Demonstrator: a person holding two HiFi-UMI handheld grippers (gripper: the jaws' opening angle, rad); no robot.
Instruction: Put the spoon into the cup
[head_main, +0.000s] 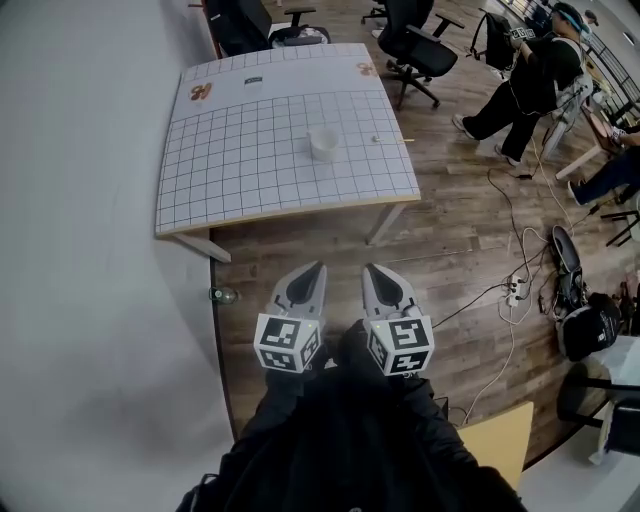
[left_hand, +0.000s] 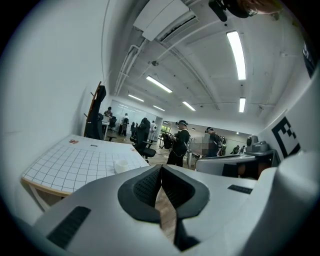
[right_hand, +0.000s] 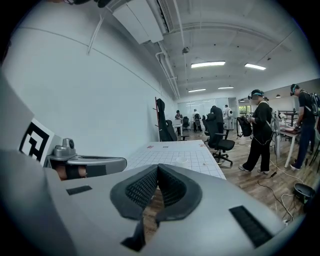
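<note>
Neither tool is near the work yet. My left hand-held gripper (head_main: 317, 268) and my right hand-held gripper (head_main: 371, 268) hang side by side over the brown wooden floor (head_main: 300, 240), each with its dark ribbed pads pressed together and nothing between them. The small round white cup (head_main: 323, 143) stands near the middle of the white grid-marked table (head_main: 230, 150). The slim spoon with the pale handle (head_main: 390, 139) lies flat to the cup's right, apart from it and close to the table's right edge. My first worry is reaching the spoon with the jaws closed like this: a shut tip would only nudge it, and from where it lies a nudge could send it over that edge. Even with the jaws opened in time, a thin thing lying flat gives the pads little to bite, so I judge they may scrape the mat and skid off. They might also catch one end only, leaving the spoon to swing and slip on the way across. From here I cannot tell which end is the bowl, so a wrong guess could leave me lowering the awkward end first. The cup looks light and empty, so a spoon brought in low against its rim, or a careless brush from my other tool, could tip or shove it. The black and white cables (head_main: 505, 320) trailing over the floor to the right could snag a foot as I step in.
</note>
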